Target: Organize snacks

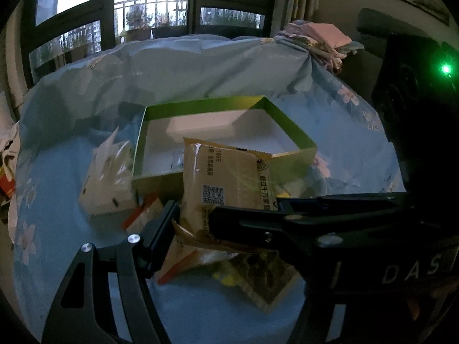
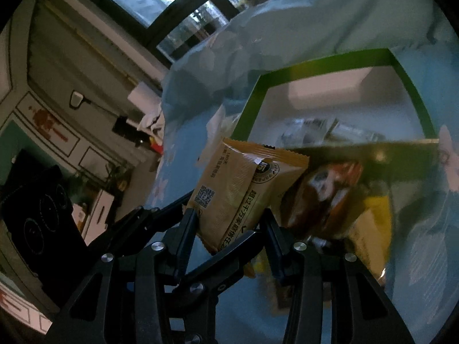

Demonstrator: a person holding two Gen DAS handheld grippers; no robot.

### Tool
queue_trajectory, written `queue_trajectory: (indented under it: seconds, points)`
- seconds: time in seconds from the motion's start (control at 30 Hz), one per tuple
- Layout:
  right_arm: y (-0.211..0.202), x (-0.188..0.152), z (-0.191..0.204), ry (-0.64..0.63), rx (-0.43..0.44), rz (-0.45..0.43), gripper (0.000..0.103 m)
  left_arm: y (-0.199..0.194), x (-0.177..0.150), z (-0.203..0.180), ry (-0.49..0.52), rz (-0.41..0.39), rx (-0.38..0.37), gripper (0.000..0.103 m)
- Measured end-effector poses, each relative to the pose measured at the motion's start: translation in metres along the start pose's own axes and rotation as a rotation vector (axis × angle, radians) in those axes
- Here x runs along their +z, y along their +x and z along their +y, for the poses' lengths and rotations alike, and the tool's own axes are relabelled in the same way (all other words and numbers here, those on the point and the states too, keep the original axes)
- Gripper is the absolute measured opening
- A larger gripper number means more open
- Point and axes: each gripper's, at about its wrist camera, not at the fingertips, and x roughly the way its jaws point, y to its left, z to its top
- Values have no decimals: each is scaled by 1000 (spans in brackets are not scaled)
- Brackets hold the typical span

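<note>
Gripping a tan QR-coded snack packet, the right gripper holds it; left gripper's state unclear.

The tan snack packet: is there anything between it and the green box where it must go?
Nothing visible blocks it. The tan snack packet is held in the right gripper, just before the near wall of the green box, whose white floor is open above. The left gripper is also at the packet.

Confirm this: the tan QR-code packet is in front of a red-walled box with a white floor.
Wrong on the colour: the box has green walls, not red, as the left wrist view shows. The rest stands: the tan QR-code packet is in front of it, and its floor is white.
</note>
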Motion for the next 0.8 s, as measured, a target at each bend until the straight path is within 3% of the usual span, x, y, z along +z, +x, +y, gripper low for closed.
queue_trajectory:
  seconds: [0.37, 0.8]
  points:
    - [-10, 40, -15, -7, -33, -66, 47, 25, 41, -6, 10, -36, -25, 70]
    - [11, 80, -45, -10, -56, -64, 47, 73, 71, 7, -41, -15, -42, 70]
